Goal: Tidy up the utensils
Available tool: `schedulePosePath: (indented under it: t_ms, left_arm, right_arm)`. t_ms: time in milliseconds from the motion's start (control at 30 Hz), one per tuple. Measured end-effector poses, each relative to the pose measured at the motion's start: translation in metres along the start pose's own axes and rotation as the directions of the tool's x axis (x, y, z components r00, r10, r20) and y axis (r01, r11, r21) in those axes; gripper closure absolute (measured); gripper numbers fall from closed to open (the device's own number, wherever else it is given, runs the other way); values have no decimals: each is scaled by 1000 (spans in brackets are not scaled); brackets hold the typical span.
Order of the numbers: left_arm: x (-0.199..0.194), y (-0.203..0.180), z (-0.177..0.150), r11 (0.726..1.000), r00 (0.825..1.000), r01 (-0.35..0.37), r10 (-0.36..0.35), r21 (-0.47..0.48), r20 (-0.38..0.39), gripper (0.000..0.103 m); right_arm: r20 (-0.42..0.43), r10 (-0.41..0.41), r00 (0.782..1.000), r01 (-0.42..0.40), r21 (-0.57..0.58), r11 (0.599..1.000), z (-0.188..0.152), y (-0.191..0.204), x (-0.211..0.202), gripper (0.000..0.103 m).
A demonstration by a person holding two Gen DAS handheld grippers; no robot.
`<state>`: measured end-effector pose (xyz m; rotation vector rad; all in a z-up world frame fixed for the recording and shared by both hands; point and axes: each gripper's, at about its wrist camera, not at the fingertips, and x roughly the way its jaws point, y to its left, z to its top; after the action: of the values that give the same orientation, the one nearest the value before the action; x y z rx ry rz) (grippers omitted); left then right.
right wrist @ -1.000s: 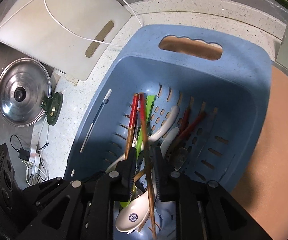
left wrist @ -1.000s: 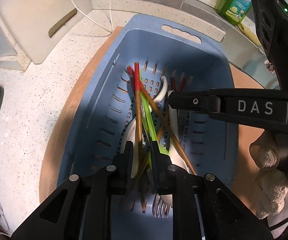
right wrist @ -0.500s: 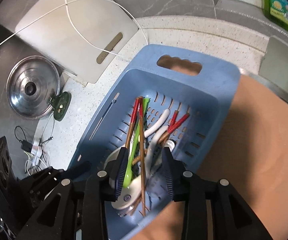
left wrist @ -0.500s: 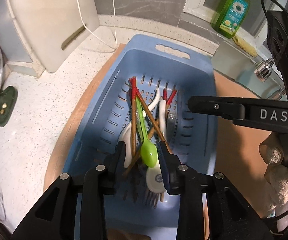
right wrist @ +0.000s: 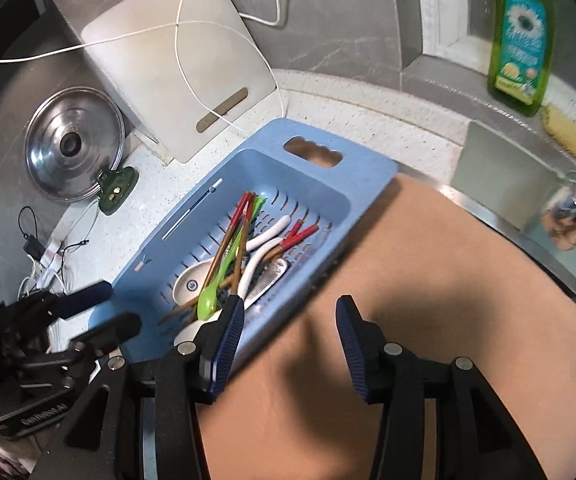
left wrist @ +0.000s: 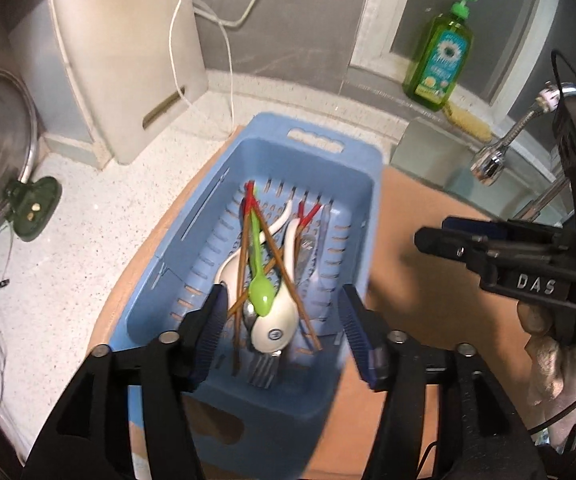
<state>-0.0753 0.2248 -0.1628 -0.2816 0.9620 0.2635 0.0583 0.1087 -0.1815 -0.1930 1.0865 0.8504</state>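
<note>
A blue slotted basket [left wrist: 364, 184] [right wrist: 368, 172] sits on a tan mat and holds a pile of utensils: a green spoon [left wrist: 262, 292] [right wrist: 210, 300], white ceramic spoons [left wrist: 276, 330] [right wrist: 188, 282], red-tipped wooden chopsticks [left wrist: 248, 216] [right wrist: 238, 210] and a metal fork [left wrist: 264, 368]. My left gripper [left wrist: 282, 332] is open and empty, raised above the basket's near end. My right gripper [right wrist: 290, 334] is open and empty, above the mat beside the basket's right wall; it also shows in the left wrist view [left wrist: 440, 242].
A white cutting board [right wrist: 176, 68] with a white cable leans at the back. A steel pot lid [right wrist: 74, 148] stands on a green holder at left. Green dish soap [left wrist: 442, 60], a sponge and a faucet [left wrist: 492, 160] sit at the back right. Cables lie on the counter at left.
Both grippers have drawn back and up out of the basket and opened wide. The right one has moved right over the mat. The utensils lie in the basket, let go.
</note>
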Motion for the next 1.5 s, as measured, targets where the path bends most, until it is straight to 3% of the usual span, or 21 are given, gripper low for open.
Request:
schedulePosePath:
  t_ms: [167, 467, 600, 733, 867, 1033, 1500]
  left_arm:
    - [-23, -12, -1, 999, 997, -32, 33, -14, 74, 38]
    - [-46, -28, 3, 993, 988, -115, 118, -38, 100, 38]
    - [-58, -38, 1, 991, 982, -129, 133, -38, 134, 25]
    - [-66, -48, 0, 987, 974, -157, 162, -39, 156, 24]
    - [-71, -52, 0, 986, 972, -159, 166, -56, 166, 23]
    - [-76, -55, -4, 983, 970, -167, 177, -70, 167, 22]
    - [-88, -58, -10, 985, 970, -151, 163, -79, 179, 22]
  right_arm:
    - [13, -13, 1000, 13, -13, 1000, -9, -7, -20, 59]
    - [119, 44, 992, -40, -35, 999, -7, -7, -65, 58]
    - [143, 38, 989, -29, -69, 997, -12, -3, -77, 51]
    - [169, 23, 985, -4, -112, 994, -16, 1, -90, 49]
    - [181, 24, 983, -3, -114, 993, -18, 2, -98, 48]
    - [212, 1, 977, 22, -103, 994, -26, -1, -105, 32]
    - [229, -38, 973, 59, -85, 995, -34, -9, -115, 30]
